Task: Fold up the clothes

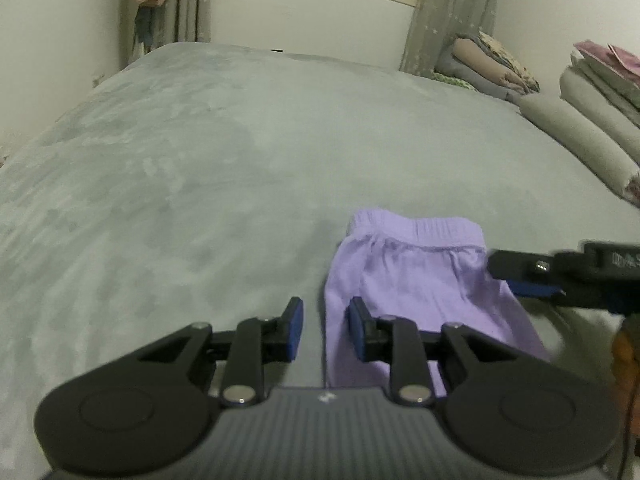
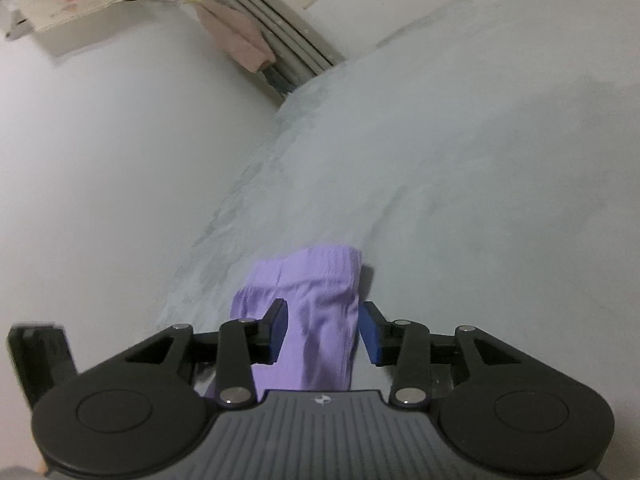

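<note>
A pair of lilac trousers [image 1: 416,280] lies folded on the grey bed [image 1: 200,168], in the lower right of the left wrist frame, its elastic waistband at the far end. The left hand-held gripper [image 1: 326,330] hovers at the garment's left edge with its blue-padded fingers apart and nothing between them. The right hand-held gripper [image 1: 520,280] enters from the right edge of that frame at the trousers' right side. In the right wrist view, the right hand-held gripper [image 2: 322,330] has its fingers spread, with the lilac cloth [image 2: 316,312] running between them, not clamped. Stacked bedding [image 1: 592,120] sits along the upper right of the left wrist frame, beside a curtain [image 1: 448,12] under the window.
</note>
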Demonstrator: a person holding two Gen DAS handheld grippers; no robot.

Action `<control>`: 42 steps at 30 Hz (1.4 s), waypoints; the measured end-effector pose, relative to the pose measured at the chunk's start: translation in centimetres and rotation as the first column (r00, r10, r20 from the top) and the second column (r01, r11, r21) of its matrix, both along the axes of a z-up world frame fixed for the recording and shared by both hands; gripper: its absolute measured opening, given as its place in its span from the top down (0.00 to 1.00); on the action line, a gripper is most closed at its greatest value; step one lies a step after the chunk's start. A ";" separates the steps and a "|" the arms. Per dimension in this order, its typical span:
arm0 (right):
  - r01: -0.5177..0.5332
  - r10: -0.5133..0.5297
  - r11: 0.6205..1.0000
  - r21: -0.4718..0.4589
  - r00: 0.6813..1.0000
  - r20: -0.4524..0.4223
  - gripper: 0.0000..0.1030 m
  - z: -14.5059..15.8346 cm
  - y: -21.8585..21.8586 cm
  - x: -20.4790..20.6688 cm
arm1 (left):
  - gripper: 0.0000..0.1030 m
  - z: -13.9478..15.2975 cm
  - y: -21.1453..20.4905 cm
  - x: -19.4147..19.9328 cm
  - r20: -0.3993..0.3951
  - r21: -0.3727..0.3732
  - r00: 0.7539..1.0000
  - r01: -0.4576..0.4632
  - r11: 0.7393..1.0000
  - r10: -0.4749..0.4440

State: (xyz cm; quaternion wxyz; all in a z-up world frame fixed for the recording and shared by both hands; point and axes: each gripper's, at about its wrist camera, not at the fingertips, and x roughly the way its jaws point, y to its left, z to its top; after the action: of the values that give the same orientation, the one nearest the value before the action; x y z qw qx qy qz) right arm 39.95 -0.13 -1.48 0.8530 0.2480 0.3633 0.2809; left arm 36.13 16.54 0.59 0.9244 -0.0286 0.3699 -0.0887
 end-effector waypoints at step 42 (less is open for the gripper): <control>-0.262 0.293 0.927 -0.269 0.953 0.081 0.59 1.6 4.5 -25.9 | 0.76 6.6 0.2 -33.5 -0.022 0.010 0.998 0.062 0.998 -0.062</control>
State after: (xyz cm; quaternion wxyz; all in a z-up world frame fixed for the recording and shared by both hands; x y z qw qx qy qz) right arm 14.09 4.42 0.14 0.8496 0.0647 0.3761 0.3642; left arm 2.59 16.71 7.23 0.9173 -0.0131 0.3810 -0.1152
